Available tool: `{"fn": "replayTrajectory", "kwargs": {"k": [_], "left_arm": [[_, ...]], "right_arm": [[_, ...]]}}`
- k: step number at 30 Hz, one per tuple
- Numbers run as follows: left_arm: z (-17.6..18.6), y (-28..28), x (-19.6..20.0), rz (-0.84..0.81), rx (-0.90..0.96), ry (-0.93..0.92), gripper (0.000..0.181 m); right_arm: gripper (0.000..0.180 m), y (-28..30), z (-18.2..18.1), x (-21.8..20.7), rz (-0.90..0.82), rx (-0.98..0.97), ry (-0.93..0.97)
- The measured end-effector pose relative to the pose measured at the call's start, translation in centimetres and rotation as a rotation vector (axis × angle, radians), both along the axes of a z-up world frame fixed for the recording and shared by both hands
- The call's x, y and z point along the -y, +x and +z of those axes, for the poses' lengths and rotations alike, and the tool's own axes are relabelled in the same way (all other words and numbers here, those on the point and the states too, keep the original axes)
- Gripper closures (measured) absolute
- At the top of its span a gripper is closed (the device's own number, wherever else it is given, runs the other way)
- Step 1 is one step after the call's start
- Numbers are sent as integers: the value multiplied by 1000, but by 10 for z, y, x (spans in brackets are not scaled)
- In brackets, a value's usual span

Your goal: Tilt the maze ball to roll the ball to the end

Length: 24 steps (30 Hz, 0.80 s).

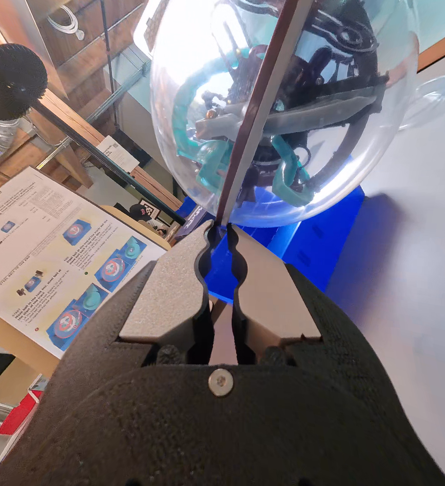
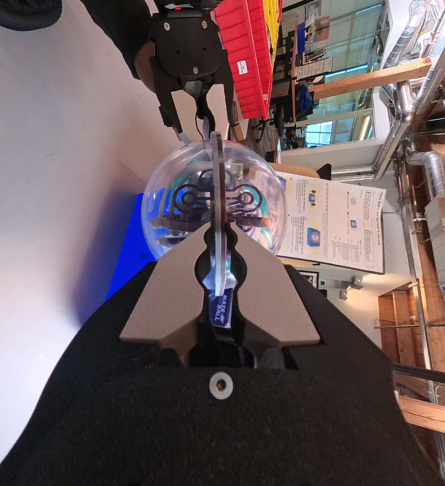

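Left gripper: nearest item in the left wrist view. Tips pinched on the very edge of the flat ring that girdles the maze ball; only the last bit of the fingers bites.

Right gripper: clamped on the same ring at the opposite side, the ring seated deeper, well back between the jaws.

Maze ball: clear sphere, teal and dark tracks inside, held in the air between the two grippers, straight ahead of each. Ring plane runs edge-on along both finger lines, so the grip axis passes through the sphere from one gripper to the other. Small ball: a copper-looking bead sits on a grey ramp left of the ring; its place along the course cannot be told.

Blue box: just beyond and under the sphere, on the white table.

Instruction sheet: propped farther off, left.

Judgement: tilting means both wrists turning together; the left's shallow hold is the likelier to slip.
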<state>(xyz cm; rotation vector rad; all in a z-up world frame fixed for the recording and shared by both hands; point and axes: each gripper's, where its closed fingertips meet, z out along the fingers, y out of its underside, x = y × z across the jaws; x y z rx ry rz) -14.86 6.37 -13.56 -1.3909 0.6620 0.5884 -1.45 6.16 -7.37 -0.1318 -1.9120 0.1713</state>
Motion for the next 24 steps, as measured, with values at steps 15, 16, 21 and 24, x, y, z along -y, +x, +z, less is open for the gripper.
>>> {"fn": "replayTrajectory", "kwargs": {"k": [15, 16, 21, 24], "left_arm": [[33, 22, -35, -106, 252, 103, 174], [33, 24, -37, -113, 264, 104, 174], [34, 26, -40, -132, 302, 90, 174], [40, 28, -36, -208, 295, 4, 174]], "right_arm": [[173, -9, 75, -10, -79, 119, 97], [173, -9, 77, -11, -86, 133, 97], [173, -14, 85, -16, -105, 145, 60], [173, -18, 98, -15, -115, 65, -121]]}}
